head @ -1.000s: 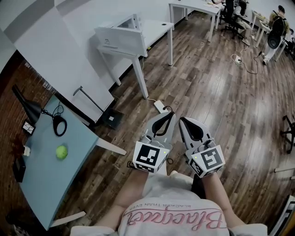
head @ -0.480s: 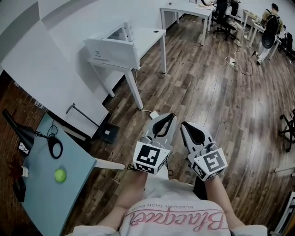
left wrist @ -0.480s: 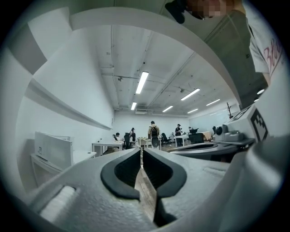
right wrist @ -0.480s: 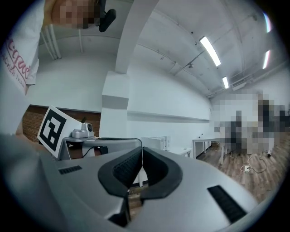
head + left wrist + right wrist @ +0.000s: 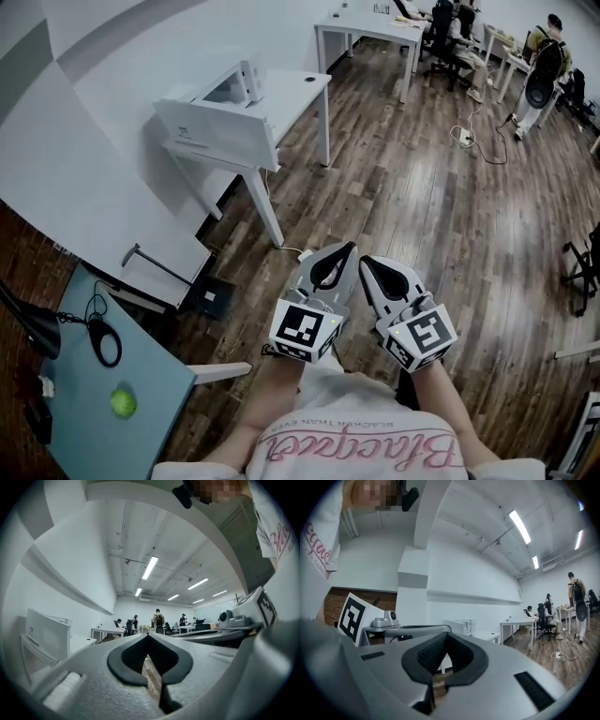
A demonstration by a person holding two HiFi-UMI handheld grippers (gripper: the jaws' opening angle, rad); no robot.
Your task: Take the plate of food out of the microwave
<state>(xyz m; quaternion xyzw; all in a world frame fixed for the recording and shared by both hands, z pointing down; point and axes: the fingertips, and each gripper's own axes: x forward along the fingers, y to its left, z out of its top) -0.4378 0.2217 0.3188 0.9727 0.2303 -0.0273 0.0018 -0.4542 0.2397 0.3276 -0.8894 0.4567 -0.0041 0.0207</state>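
Observation:
A white boxy microwave stands on a white table at the upper left of the head view, its inside hidden from here. It shows small in the left gripper view and in the right gripper view. No plate of food is visible. My left gripper and right gripper are held side by side, level, over the wooden floor, well short of that table. Both are shut with nothing between them, the tips meeting in the left gripper view and in the right gripper view.
A blue-grey table at the lower left carries a green ball, a black lamp and a looped cable. More white desks with seated people stand at the far right. Cables lie on the wooden floor.
The person has walked forward over the floor: the white table with the microwave has come nearer, the blue-grey table has slid down and left. Both grippers stay shut together in front.

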